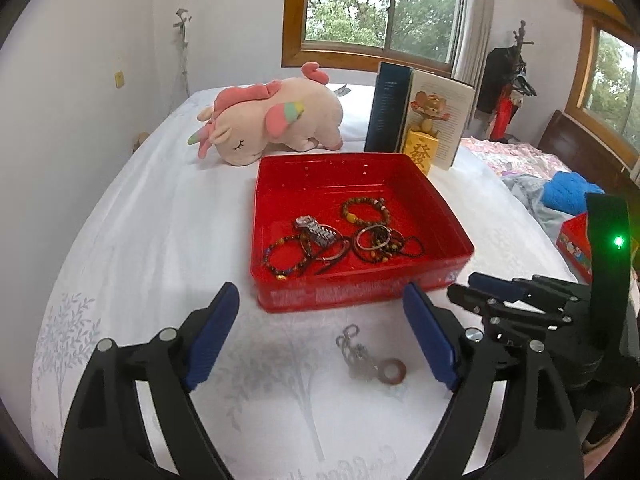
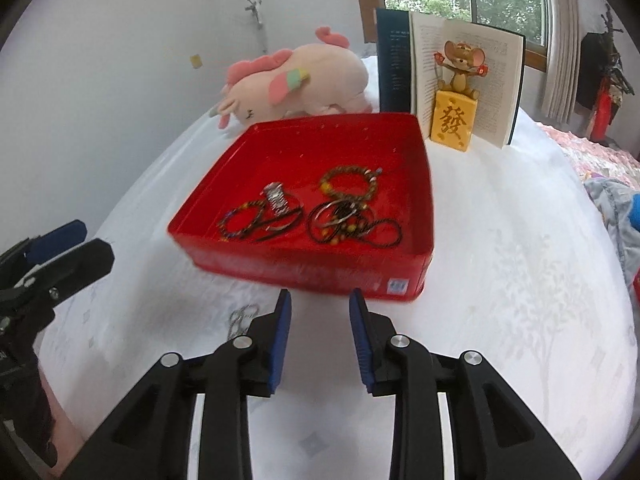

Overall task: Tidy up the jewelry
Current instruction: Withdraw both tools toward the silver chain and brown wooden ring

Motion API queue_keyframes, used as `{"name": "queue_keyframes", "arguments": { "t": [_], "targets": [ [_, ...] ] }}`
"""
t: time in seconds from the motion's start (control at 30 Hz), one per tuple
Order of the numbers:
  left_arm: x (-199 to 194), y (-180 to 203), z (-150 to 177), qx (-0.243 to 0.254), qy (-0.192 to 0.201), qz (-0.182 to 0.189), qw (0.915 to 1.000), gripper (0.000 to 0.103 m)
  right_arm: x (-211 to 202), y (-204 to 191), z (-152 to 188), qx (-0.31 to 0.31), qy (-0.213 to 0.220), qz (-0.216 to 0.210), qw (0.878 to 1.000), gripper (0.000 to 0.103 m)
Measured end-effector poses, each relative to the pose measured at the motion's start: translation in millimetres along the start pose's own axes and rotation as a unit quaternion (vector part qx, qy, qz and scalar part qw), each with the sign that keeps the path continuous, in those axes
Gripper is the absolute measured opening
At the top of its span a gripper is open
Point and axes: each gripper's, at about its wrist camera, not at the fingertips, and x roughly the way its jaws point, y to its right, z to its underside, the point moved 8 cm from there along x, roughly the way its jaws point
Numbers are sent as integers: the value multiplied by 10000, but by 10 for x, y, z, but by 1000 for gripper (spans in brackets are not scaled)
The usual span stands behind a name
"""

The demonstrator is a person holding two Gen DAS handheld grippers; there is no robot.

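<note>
A red box [image 1: 360,284] [image 2: 304,268] sits on the white bed. It holds several bead bracelets [image 1: 364,210] [image 2: 350,184], a silver watch [image 1: 316,230] [image 2: 277,196] and dark cords. A silver chain with a reddish ring [image 1: 370,358] lies on the sheet in front of the box; part of it shows in the right wrist view [image 2: 240,320]. My left gripper [image 1: 320,336] is open and empty, with the chain between its fingers. My right gripper [image 2: 320,332] is open and empty, just in front of the box; it also shows in the left wrist view [image 1: 492,286].
A pink plush unicorn [image 1: 272,120] [image 2: 296,80] lies behind the box. An open book [image 1: 416,116] [image 2: 452,76] stands at the back right with a mouse figurine on a yellow block [image 1: 424,136] [image 2: 456,108]. Clothes and a blue item [image 1: 568,192] lie right.
</note>
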Motion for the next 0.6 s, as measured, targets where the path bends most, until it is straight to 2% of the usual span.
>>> {"name": "queue_keyframes", "arguments": {
  "t": [0.13,0.3,0.6],
  "targets": [
    [-88,39,130,-20,-48,167,9998,90,-23,-84,187,-50,-63,-101,9999,36],
    [-19,42,365,-254,-479,598,9967,91,21,-124,405,-38,-234,-175,9996,36],
    [395,-200,820,-677,-1233,314,9896,91,117,-103,628,136,-465,-249,9985,36]
  ]
}}
